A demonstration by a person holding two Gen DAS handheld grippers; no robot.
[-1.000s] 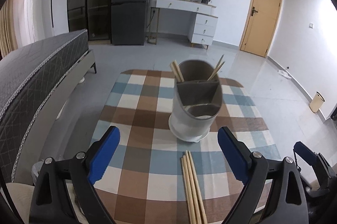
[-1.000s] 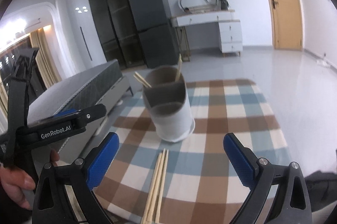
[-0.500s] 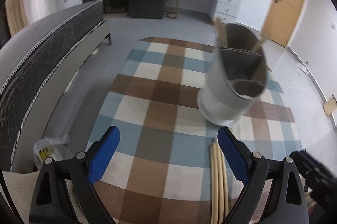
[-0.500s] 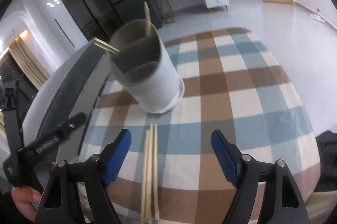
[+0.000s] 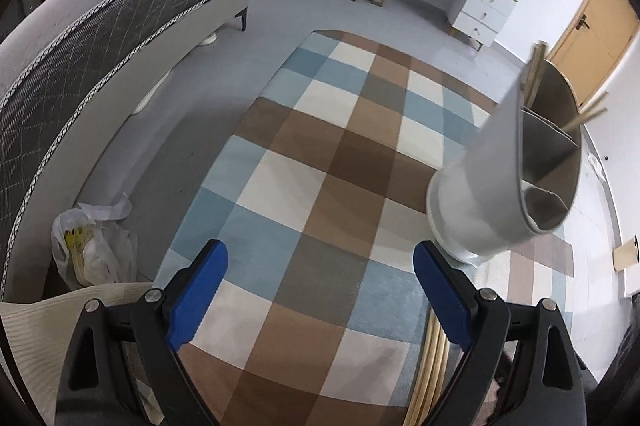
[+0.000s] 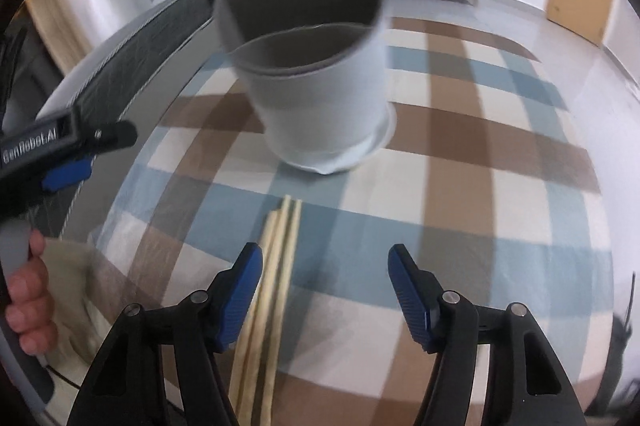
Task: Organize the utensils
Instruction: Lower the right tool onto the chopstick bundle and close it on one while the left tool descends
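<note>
Bedroom w/ grey floor; a checked cloth (image 6: 460, 186) covers the desk that carries everything. We're in the pickup step: loose chopsticks (image 6: 276, 266) lie on the cloth, and our right gripper (image 6: 324, 286) is over them, jaws closing but not yet pressing on anything. The sticks run just inside the left pad (image 6: 240, 298), not centred, so nothing is pinched yet. Ahead of the jaws, beyond the stick tips, stands the grey utensil holder (image 6: 320, 98), divided into compartments, w/ a few chopsticks already leaning in its far section.

Our left gripper (image 5: 320, 298) has jaws spread wide w/ only cloth between them. The loose chopsticks (image 5: 430, 354) show under its right pad, outside the gap; the holder (image 5: 500, 194) is ahead and off to the right.

Next move, as we judge it: shift the right jaws a bit left so the sticks sit mid-gap, close on them, then lift and tip them into a holder compartment.

View differences: the right wrist cam shows the stick tips, the holder's inside, plus the left gripper body and the hand (image 6: 28, 298) holding it. The left wrist cam alone shows the bed (image 5: 100, 38), a plastic bag (image 5: 88, 250) on the floor, and the white dresser (image 5: 476, 6).
</note>
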